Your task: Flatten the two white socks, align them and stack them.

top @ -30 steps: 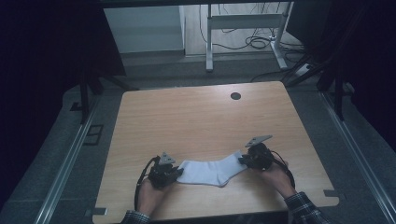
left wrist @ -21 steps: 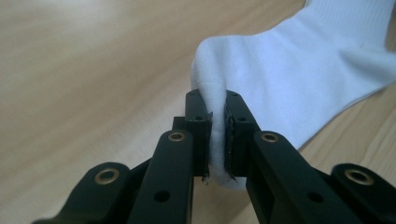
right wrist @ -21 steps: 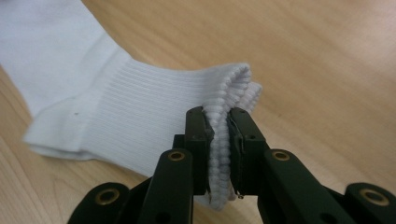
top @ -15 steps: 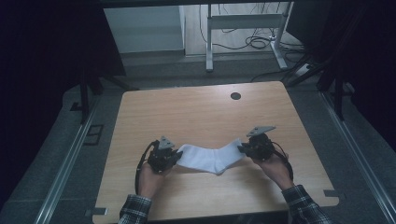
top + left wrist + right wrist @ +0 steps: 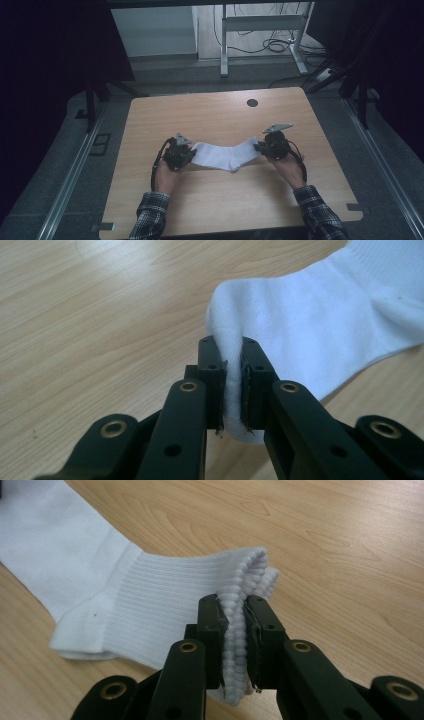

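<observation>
Item: white sock point(image 5: 226, 155), one piece, spanned between the two grippers over the near middle of the wooden table point(image 5: 210, 120); its middle sagged toward the tabletop, contact there not clear.
Left gripper point(image 5: 179, 154): jaws clamped on the toe end point(image 5: 232, 365); the smooth knit was bunched into a thick fold between the pads.
Right gripper point(image 5: 272, 144): jaws clamped on the ribbed cuff point(image 5: 240, 625); both layers of the cuff edge were caught between the pads.
Weight: judged very light; the sock hung with only a shallow droop.
Stiffness: none to speak of. The fabric draped and creased wherever unsupported, so it would take its shape from the two held ends alone.
Surface: soft knit, not slippery, judged to grip well against the pads; not fragile.
Stretch: the ribbing looked elastic, so a firm pull would likely lengthen it rather than slip.
Best hold: the two extreme ends, as taken, pinching through both layers at the cuff, since a single layer would let the mouth gape.
</observation>
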`<action>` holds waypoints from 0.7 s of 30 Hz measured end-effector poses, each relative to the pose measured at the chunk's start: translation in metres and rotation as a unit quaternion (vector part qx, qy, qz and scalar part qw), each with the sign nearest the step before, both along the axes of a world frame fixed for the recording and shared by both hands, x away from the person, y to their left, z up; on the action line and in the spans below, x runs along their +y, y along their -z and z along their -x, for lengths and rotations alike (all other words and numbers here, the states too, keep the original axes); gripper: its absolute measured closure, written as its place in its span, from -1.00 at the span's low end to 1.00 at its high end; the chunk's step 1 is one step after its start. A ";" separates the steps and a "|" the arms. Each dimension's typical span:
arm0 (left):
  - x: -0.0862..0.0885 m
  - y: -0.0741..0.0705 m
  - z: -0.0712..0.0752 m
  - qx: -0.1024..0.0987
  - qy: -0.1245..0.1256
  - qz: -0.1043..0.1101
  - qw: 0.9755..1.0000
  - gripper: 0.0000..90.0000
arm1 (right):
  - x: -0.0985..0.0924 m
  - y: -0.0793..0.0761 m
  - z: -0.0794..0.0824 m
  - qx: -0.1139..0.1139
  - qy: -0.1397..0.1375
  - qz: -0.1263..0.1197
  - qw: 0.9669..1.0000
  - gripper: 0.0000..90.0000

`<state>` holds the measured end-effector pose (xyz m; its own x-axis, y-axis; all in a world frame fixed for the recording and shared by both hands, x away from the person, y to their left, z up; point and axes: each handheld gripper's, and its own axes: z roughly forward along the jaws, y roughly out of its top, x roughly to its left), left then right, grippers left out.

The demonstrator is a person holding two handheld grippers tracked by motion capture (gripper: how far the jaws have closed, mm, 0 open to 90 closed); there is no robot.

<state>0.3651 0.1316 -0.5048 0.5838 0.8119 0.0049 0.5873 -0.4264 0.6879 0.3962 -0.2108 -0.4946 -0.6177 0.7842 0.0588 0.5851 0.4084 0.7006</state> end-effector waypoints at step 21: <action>-0.003 0.028 -0.013 0.010 -0.020 -0.008 1.000 0.76 | 0.001 0.026 -0.014 0.009 0.013 0.025 1.000 0.64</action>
<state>0.3782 0.1286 -0.5332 0.5506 0.8347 0.0069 0.6182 -0.4133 0.6685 0.4103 -0.2097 -0.5208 -0.5970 0.8017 0.0302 0.6078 0.4275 0.6692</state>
